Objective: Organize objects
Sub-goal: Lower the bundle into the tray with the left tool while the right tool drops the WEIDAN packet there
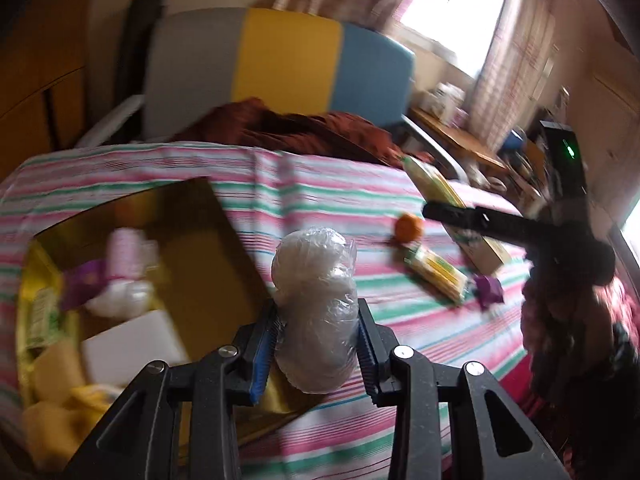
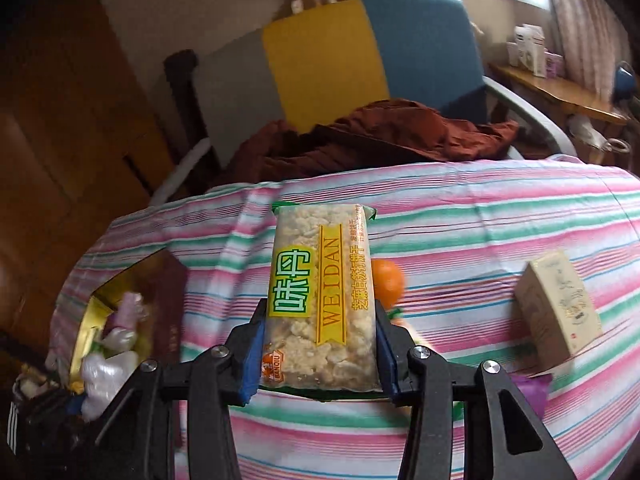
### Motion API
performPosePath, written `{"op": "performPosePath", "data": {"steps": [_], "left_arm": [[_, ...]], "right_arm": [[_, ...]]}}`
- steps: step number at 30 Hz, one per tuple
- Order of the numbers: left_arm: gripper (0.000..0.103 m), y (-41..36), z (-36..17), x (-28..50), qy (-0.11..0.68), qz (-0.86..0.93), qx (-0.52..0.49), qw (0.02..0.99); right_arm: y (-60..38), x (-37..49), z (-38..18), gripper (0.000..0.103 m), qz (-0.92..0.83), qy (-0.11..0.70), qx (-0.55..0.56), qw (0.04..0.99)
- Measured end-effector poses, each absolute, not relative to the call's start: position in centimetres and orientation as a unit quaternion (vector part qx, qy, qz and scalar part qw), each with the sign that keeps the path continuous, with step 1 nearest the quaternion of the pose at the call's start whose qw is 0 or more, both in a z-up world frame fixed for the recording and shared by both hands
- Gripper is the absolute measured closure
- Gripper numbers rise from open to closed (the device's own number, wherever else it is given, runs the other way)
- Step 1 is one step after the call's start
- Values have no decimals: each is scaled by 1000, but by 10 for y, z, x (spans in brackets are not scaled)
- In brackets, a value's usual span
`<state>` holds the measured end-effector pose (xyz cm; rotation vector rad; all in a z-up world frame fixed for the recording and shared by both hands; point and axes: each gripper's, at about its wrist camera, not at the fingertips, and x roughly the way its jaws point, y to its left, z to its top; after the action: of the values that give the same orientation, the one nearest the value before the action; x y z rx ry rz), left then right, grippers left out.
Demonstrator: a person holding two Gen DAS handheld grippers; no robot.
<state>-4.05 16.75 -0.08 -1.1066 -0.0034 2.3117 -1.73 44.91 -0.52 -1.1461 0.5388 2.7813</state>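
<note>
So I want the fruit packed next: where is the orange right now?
The orange lies on the striped bedsheet, right of centre in the left wrist view, beside a yellow snack packet; in the right view it peeks from behind the held cracker packet.

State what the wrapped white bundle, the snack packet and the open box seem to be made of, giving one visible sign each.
Wrapped white bundle: thin clear plastic film, crinkled and glossy; contents unclear.
Snack packet: clear printed plastic, since the crumbly bar shows through.
Open box: probably card with a shiny gold foil lining.

The striped bed [image 2: 480, 216] carries a gold box [image 1: 192, 216], orange [image 1: 409, 227] and carton [image 2: 558, 304].
</note>
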Motion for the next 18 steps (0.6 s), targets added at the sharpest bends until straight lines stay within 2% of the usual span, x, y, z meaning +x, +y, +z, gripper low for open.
{"op": "performPosePath", "data": {"steps": [11,16,18], "left_arm": [[67,39,-4,-58,-75,891,-415,166],[66,16,-22,-59,-89,882,-433,164],[63,15,-32,-62,-94,867,-456,177]], "right_arm": [[309,-57,-2,56,899,128,-409,-91],[265,-85,-12,56,882,146,-434,-114],[252,-96,-15,55,875,157,-442,-122]]}}
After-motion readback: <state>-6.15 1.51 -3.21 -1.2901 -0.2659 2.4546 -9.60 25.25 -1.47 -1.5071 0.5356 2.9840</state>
